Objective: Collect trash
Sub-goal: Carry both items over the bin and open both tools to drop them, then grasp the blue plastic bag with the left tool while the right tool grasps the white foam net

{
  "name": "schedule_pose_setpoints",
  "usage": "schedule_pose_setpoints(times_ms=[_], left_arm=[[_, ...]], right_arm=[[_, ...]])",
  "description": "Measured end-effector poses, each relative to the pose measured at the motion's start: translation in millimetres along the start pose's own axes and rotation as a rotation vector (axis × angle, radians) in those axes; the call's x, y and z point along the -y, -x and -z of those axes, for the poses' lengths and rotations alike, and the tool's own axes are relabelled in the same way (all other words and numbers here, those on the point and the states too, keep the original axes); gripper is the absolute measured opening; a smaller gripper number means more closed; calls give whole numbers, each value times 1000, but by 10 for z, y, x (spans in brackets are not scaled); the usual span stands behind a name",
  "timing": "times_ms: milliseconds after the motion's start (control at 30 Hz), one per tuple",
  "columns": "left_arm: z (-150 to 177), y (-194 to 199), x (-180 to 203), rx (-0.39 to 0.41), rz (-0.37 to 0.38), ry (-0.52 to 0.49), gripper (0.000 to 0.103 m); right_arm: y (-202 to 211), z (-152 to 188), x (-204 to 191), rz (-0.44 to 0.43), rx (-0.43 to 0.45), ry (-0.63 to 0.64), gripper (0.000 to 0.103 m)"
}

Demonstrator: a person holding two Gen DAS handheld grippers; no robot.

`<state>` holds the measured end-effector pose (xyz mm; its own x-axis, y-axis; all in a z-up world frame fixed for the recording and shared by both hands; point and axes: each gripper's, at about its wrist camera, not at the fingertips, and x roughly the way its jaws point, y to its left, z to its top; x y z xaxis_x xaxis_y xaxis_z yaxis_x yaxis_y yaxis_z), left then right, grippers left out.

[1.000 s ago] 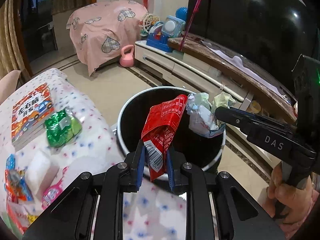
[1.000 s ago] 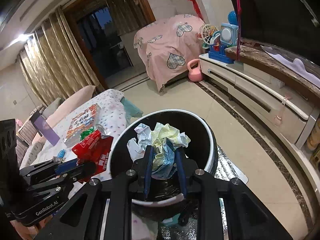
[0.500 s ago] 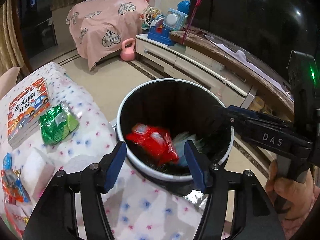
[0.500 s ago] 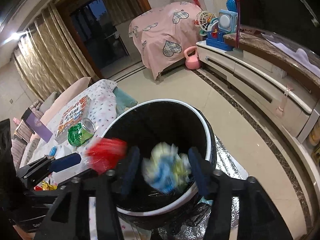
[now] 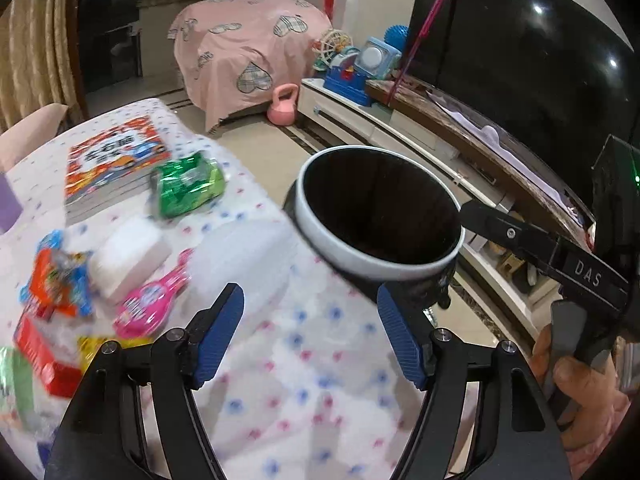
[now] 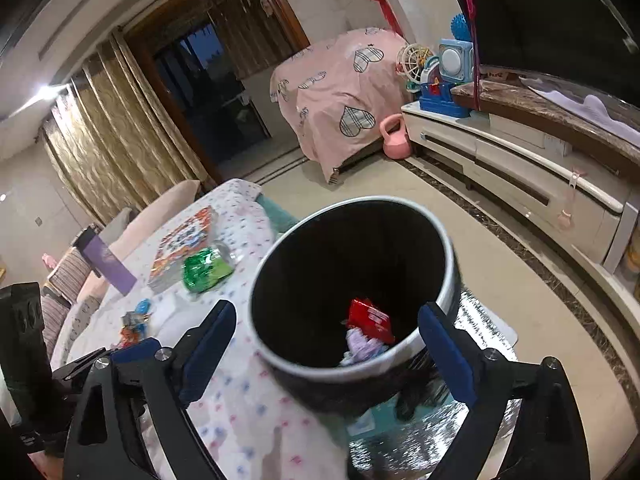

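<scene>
Beside the table's right edge stands the black trash bin [image 6: 352,292] with its pale rim, and at its bottom lie the red wrapper [image 6: 369,320] and the crumpled paper [image 6: 362,346], the wrapper partly on top of the paper. Both tools are spread with nothing between the blue pads, their jaws having just been opening: the right gripper [image 6: 332,344] hangs over the bin's near rim, the left gripper [image 5: 310,332] over the dotted tablecloth [image 5: 312,380] just beside the bin. On the table's far end a green packet [image 5: 186,188] leans against a red picture book [image 5: 112,164]. Toward the left edge sit a white block [image 5: 128,256], a pink toy guitar [image 5: 154,304] touching it, and a blurred heap of red, orange and blue wrappers [image 5: 52,292]. A person's hand [image 5: 576,384] grips the right tool's handle at the left view's lower right corner.
</scene>
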<state>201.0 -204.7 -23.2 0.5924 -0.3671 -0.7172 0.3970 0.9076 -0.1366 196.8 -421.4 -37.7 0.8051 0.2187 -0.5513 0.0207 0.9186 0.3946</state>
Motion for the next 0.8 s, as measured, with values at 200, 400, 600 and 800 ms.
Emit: schedule_pose_setpoints(times_ms=[200, 400, 600, 800], left_arm=[[251, 344, -231, 34, -34, 34, 73], [525, 616, -568, 58, -56, 109, 74], [736, 841, -824, 74, -85, 156, 74], [902, 1001, -1050, 88, -110, 208, 74]], right_arm=[[102, 261, -282, -32, 1, 15, 95], [153, 508, -536, -66, -20, 29, 95], [120, 657, -787, -101, -55, 52, 95], [45, 776, -1027, -119, -79, 92, 95]])
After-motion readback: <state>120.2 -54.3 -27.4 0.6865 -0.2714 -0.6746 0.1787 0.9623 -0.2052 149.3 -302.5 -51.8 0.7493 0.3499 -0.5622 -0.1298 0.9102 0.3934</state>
